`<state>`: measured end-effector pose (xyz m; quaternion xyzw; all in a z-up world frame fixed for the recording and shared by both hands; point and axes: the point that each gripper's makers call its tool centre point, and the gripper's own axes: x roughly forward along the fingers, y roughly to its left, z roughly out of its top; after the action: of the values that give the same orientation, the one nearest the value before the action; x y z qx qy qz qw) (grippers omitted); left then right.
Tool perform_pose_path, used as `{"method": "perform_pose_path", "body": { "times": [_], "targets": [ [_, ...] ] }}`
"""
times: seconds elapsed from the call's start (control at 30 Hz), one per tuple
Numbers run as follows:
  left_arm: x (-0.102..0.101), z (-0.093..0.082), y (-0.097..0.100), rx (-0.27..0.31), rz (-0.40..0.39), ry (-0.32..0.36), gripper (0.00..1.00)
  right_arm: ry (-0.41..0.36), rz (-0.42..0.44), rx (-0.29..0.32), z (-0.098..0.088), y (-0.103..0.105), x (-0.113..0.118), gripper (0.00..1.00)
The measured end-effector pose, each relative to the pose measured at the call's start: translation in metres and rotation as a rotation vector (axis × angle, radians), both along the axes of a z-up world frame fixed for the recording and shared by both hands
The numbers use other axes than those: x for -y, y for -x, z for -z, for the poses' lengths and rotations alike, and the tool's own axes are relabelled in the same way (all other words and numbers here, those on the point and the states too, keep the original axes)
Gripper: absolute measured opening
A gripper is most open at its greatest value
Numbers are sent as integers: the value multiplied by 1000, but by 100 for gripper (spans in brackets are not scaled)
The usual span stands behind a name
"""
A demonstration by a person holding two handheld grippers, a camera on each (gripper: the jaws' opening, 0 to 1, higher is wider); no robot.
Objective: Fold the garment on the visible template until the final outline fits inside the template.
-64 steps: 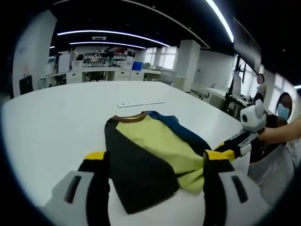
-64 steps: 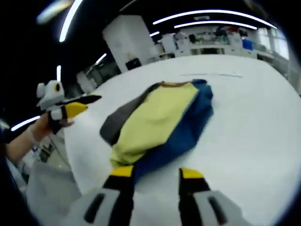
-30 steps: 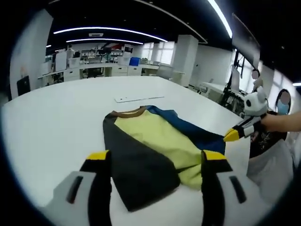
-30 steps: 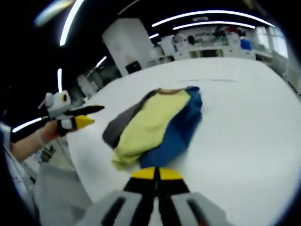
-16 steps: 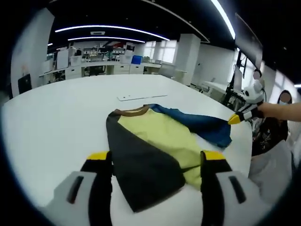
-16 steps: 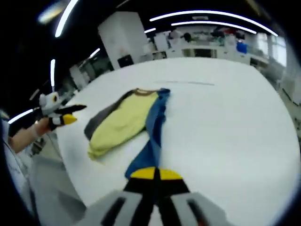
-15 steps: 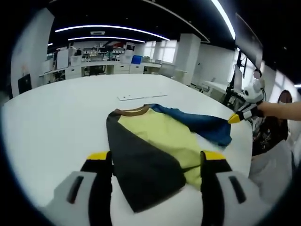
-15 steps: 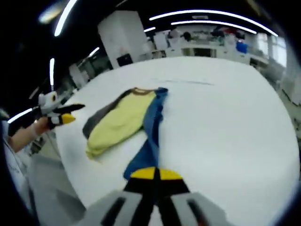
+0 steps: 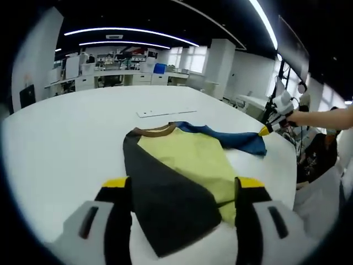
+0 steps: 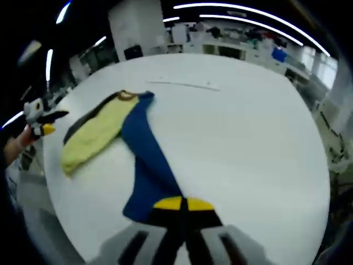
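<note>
Garment [image 9: 176,165]: on the white table [image 9: 60,138].
Right gripper [image 10: 181,205]: clamped on the blue sleeve [image 10: 148,160], now drawn outward.
Left gripper [image 9: 182,190]: agape, empty.
Meaning: unfolding, not folding yet.

garment [image 9: 176,165] on white table [image 9: 60,132], left hand-held gripper [image 9: 179,190] jaws apart

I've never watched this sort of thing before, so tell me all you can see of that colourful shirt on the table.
The shirt looks like soft knit cloth in three colours: a yellow middle, a dark grey side, a blue side, and a brown collar. It lies mostly flat on the white table, collar away from the left tongs, which stand open either side of its near end. The blue part is drawn out sideways in a long strip, its end pinched in the shut right tongs.
</note>
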<state>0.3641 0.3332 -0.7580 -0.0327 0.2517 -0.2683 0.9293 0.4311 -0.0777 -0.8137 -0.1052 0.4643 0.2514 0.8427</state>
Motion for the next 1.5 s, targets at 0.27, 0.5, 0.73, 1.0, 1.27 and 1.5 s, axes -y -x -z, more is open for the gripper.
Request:
{"method": "perform_pose_path", "body": {
  "times": [0.27,0.5,0.73,1.0,1.27,1.5],
  "targets": [
    [-1,5,-5,-14,-14,9,72,120,-17,3,14,-48,30,0],
    [-8,5,-7,-14,-41,17,72,219,-55,38,11,-78,45,0],
    [-8,7,-7,-23,-57,21,72,267,-32,25,17,-98,55,0],
    [-9,11,-3,-38,-68,15,72,305,-45,45,19,-107,68,0],
    [-16,11,-1,-40,-82,16,73,257,9,42,20,-109,71,0],
    [-14,14,3,-45,-80,20,73,24,170,140,-2,-101,61,17]
  ]
}}
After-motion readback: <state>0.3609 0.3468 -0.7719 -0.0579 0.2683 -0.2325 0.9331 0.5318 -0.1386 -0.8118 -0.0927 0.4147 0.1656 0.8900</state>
